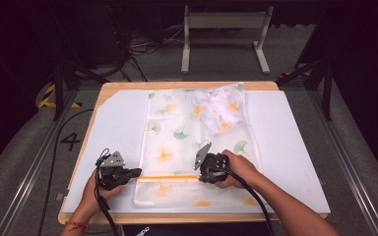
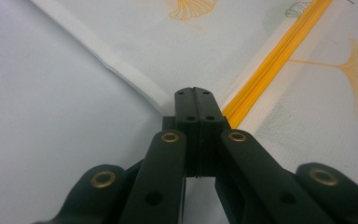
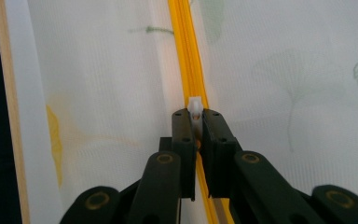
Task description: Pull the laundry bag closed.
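So starting on the left: the left hand-held gripper (image 1: pixel 132 172) sits low on the desk (image 1: pixel 113 88), jaws clenched on the left edge of the mesh laundry bag (image 1: pixel 177 142), right where the yellow zipper (image 1: pixel 170 176) starts. In the left gripper view the jaws are pressed flat together at the bag's hem with the zipper (image 2: pixel 270 60) running away from them. My guess is it's there as an anchor, so the bag doesn't slide or bunch up when the zipper gets pulled.

The bag itself lies flat down the middle of the white mat (image 1: pixel 285 147) that covers the desk. It's see-through with ginkgo leaf prints, and there's a crumpled white garment (image 1: pixel 219 110) at the far end, looks like it's inside the bag but I can't be sure through the mesh.

Over to the right, the right hand-held gripper (image 1: pixel 197 173) is on the zipper line about mid-bag. The right gripper view shows its jaws pinching the small white zipper pull (image 3: pixel 195 108), lined up with the teeth (image 3: pixel 186 46). Holding it in line like that makes sense, a sideways tug would probably just jam the slider. Can't tell from this whether it's being zipped open or closed
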Action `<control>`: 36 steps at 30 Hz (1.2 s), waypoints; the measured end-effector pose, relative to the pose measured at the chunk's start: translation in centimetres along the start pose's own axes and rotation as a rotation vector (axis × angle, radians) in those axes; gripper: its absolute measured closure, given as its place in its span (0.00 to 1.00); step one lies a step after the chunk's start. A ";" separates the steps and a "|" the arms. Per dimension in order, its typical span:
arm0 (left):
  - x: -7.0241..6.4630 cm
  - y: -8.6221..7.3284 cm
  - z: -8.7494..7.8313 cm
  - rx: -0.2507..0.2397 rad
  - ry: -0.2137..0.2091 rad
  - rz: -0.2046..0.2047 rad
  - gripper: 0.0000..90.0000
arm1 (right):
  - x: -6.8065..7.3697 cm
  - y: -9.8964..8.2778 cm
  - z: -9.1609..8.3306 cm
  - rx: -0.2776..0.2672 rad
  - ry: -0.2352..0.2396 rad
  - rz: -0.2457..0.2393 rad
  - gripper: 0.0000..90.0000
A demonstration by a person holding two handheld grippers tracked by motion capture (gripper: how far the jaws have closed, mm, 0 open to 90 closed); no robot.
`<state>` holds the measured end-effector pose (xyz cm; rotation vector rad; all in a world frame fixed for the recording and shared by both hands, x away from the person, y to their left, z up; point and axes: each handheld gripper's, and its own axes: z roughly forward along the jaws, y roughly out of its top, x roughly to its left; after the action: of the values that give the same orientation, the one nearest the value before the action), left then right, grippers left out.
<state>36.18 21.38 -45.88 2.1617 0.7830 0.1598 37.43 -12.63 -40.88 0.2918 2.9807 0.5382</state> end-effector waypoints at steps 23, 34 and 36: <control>0.1 0.0 0.0 -0.001 0.003 0.003 1.00 | -0.7 -5.5 -2.5 0.026 -0.036 0.084 0.93; 0.1 0.0 0.0 0.000 0.000 -0.004 1.00 | -1.1 -8.8 -4.2 0.021 -0.069 0.131 0.93; 0.1 0.0 0.0 0.001 0.000 -0.003 1.00 | -1.1 -9.4 -4.4 0.018 -0.069 0.141 0.93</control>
<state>36.23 21.44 -45.87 2.1612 0.7863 0.1588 36.37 -23.01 -40.08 0.5138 2.9143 0.5047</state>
